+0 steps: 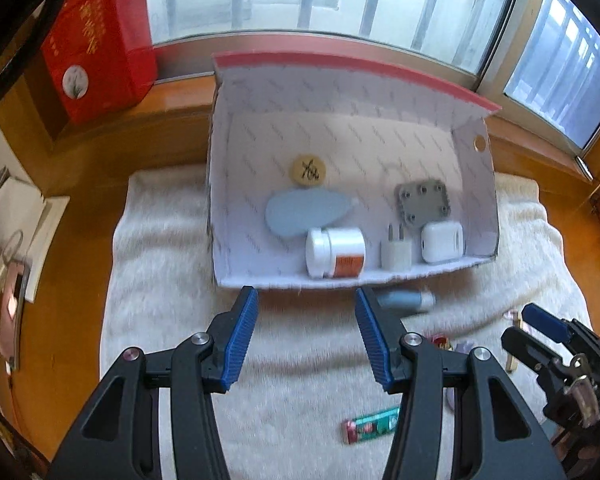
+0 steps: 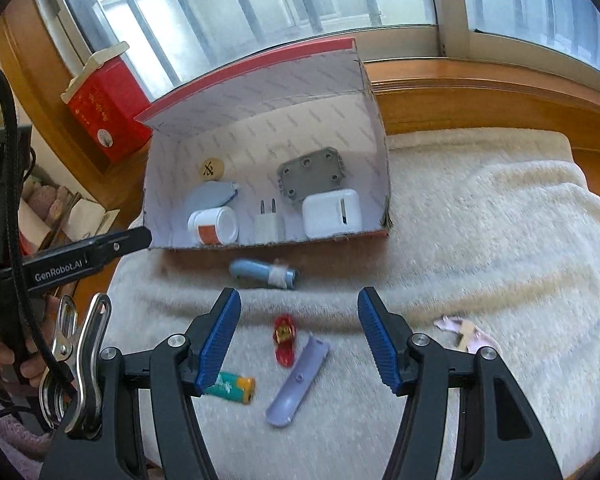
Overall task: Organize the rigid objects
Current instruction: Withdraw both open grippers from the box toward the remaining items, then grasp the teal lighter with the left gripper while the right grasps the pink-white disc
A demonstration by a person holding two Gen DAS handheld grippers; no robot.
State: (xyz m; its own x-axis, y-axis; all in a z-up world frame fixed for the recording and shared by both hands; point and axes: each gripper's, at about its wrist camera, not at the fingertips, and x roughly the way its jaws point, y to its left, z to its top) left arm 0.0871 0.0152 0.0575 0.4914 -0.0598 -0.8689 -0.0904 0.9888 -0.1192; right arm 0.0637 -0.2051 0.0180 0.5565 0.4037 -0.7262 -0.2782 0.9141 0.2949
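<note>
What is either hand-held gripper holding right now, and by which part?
Nothing. The left hand-held gripper and right hand-held gripper are both open and empty above the towel.

An open box (image 2: pixel 374 168) holds a disc (image 2: pixel 211 169), blue case (image 2: pixel 208 197), jar (image 2: pixel 214 225) on its side, plug (image 2: pixel 268 226), grey plate (image 2: pixel 310 178) and white case (image 2: pixel 332 213). At its 6 o'clock, on the towel (image 2: pixel 500 240), lie a blue tube (image 2: pixel 260 274), red toy (image 2: pixel 285 336), lilac scoop (image 2: pixel 298 382) and battery (image 2: pixel 234 388).
</note>
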